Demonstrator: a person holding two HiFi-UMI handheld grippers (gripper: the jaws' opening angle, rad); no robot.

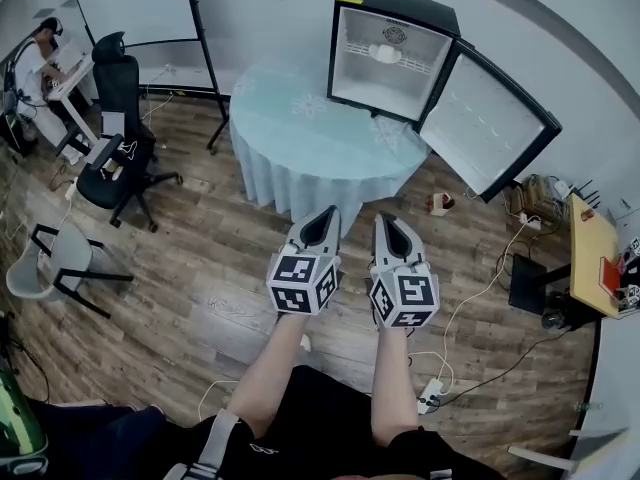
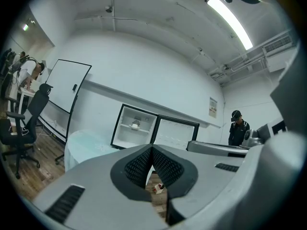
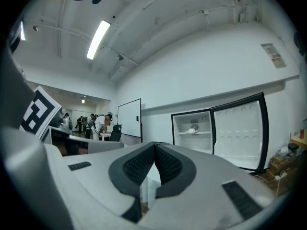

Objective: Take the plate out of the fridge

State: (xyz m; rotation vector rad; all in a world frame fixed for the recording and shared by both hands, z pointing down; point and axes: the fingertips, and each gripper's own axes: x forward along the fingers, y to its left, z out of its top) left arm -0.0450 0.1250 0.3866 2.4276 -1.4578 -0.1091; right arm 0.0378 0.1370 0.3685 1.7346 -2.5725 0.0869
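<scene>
Standing well ahead of both grippers, the round table [image 1: 290,148] carried the fridge [image 1: 400,3], its door [image 1: 490,133] open. The left gripper [image 1: 322,226] and right gripper [image 1: 392,233] pointed toward it side by side, jaws closed and empty. The plate [image 1: 385,54] sat on the fridge's upper shelf, far beyond their tips.

Head view looks steeply down; both gripper views face level toward distant fridge [image 1: 388,80], shared by all three
</scene>
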